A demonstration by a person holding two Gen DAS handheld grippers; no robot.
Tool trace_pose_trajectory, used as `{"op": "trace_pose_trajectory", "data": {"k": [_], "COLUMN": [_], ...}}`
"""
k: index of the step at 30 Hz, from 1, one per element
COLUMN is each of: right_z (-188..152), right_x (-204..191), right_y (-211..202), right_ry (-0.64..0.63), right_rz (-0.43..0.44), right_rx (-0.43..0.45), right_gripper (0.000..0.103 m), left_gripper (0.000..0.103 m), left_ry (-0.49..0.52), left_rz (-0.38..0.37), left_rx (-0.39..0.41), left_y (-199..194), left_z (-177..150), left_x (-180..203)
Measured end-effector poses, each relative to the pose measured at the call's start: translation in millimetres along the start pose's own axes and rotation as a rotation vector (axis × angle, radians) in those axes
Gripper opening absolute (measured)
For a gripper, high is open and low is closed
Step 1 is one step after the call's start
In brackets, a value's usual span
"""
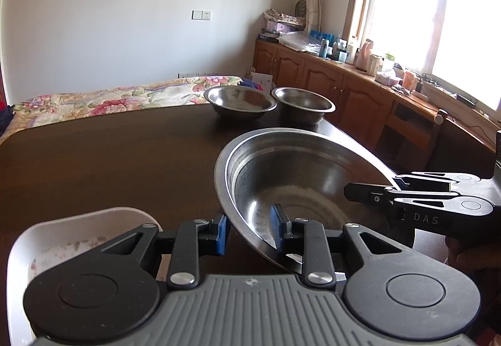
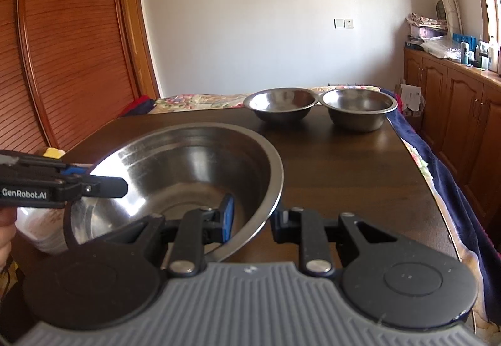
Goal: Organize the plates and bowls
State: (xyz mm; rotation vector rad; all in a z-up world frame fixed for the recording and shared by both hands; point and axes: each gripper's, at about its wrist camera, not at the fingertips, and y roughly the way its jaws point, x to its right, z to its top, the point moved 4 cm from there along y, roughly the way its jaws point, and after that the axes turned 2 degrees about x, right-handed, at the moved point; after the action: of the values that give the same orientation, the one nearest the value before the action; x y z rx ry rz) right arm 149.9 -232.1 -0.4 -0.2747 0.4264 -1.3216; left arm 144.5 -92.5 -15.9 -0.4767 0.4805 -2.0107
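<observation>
A large steel bowl [image 1: 297,177] [image 2: 188,164] hangs tilted over the near part of the dark wooden table [image 1: 109,158] [image 2: 344,174]. My left gripper [image 1: 250,231] is shut on its near-left rim, one blue pad inside and one outside. My right gripper [image 2: 254,219] is shut on the opposite rim in the same way. Each gripper also shows from the side in the other view: the right gripper [image 1: 369,192] and the left gripper [image 2: 106,185]. Two smaller steel bowls [image 1: 239,102] [image 1: 302,106] [image 2: 283,103] [image 2: 358,108] stand side by side at the table's far edge. A white bowl [image 1: 62,239] [image 2: 40,230] sits under my left gripper.
A bed with a floral cover [image 1: 109,99] lies beyond the table. Wooden cabinets [image 1: 328,83] [image 2: 454,95] topped with bottles and clutter run along the right wall under a window. A slatted wooden door [image 2: 62,48] stands on the left. A hand [image 2: 4,236] holds the left gripper.
</observation>
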Motion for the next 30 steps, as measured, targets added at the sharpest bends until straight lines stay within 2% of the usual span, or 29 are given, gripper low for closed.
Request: {"op": "trace_pose_trajectory", "data": {"k": [30], "right_z": [-11], "right_x": [-5], "right_y": [-8], "right_ry": [0.0], "right_rz": [-0.011], "right_rx": [-0.007], "right_gripper": [0.027], "left_gripper": [0.031], "left_ry": [0.027], "left_rz": [-0.014], "left_rx": [-0.036], "left_y": [2], "left_z": [-14], "left_x": [3]}}
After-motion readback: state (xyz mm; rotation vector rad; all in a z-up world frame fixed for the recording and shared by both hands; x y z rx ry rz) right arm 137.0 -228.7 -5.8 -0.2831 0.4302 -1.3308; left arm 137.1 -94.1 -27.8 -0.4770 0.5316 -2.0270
